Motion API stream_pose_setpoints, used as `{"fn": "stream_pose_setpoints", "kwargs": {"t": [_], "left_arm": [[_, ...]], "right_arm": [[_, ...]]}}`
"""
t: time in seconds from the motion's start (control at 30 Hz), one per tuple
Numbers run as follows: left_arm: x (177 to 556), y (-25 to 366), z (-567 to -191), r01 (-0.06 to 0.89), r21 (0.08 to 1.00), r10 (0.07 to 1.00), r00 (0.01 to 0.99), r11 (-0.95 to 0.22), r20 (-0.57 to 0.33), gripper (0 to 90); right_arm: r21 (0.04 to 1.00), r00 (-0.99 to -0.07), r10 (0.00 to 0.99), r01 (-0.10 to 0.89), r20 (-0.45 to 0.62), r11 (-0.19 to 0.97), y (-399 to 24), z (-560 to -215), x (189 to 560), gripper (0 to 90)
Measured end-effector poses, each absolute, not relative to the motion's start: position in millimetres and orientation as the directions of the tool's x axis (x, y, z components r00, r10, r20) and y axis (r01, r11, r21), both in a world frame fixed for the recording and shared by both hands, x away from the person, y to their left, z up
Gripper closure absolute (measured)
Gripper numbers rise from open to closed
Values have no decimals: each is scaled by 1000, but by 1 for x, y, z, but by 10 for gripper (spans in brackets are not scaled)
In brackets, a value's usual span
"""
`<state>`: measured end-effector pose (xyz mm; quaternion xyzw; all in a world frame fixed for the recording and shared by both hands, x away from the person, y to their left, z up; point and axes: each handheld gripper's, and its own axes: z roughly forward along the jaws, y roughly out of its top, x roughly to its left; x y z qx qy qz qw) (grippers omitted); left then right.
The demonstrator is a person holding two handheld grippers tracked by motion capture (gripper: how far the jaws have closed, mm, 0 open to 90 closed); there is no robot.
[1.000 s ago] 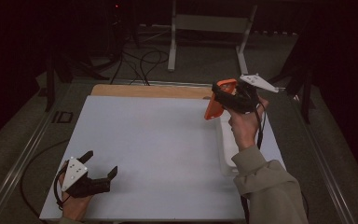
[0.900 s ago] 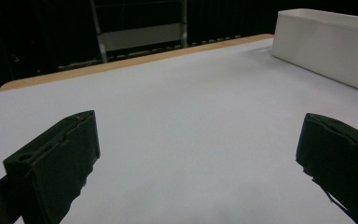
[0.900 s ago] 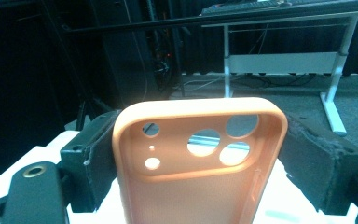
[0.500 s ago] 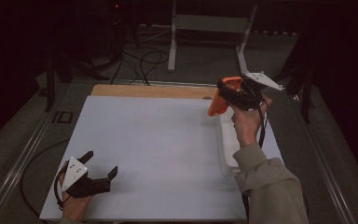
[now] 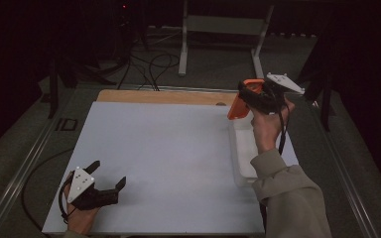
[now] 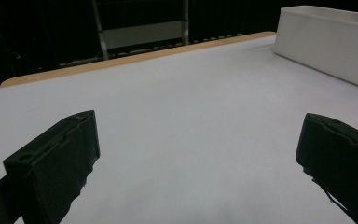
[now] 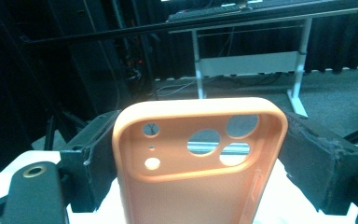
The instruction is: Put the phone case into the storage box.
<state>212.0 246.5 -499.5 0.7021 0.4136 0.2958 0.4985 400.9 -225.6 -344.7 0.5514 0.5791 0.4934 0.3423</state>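
An orange phone case [image 5: 239, 101] hangs in the air over the far right of the table, above the far end of a white tray [image 5: 244, 154]. My right gripper [image 5: 250, 94] is shut on it. In the right gripper view the case [image 7: 200, 163] stands upright between the two black jaws, its camera cut-outs at the top. My left gripper [image 5: 108, 174] rests open on the white table top [image 5: 163, 148] at the near left, nothing between its fingers [image 6: 56, 158].
The long white tray [image 6: 328, 42] lies along the table's right side. A wooden strip [image 5: 163, 96] runs along the far edge. Beyond the table are cables and a stand's legs [image 5: 223, 29] on a dark floor.
My right gripper has lifted the orange case a little and carried it rightward and away. The left gripper has stayed still.
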Motion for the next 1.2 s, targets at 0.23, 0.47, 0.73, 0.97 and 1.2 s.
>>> {"fn": "stream_pose_setpoints", "kwargs": {"t": [0.23,0.47,0.73,0.97,1.2], "left_arm": [[211,246,-499,283,946,875,483,-160,4,3],[211,247,-499,285,946,876,482,-158,1,3],[211,245,-500,286,944,873,487,-162,3,3],[211,245,-500,286,945,874,487,-157,-2,3],[210,243,-499,282,947,871,492,-155,-4,3]], "right_arm": [[947,-126,980,301,155,-111,-232,-348,407,174],[947,-86,987,305,136,-104,-238,-353,413,173],[944,-55,990,312,128,-104,-243,-359,418,173],[942,-31,992,319,123,-106,-244,-366,423,172],[940,-11,994,325,112,-102,-244,-373,427,171]]}}
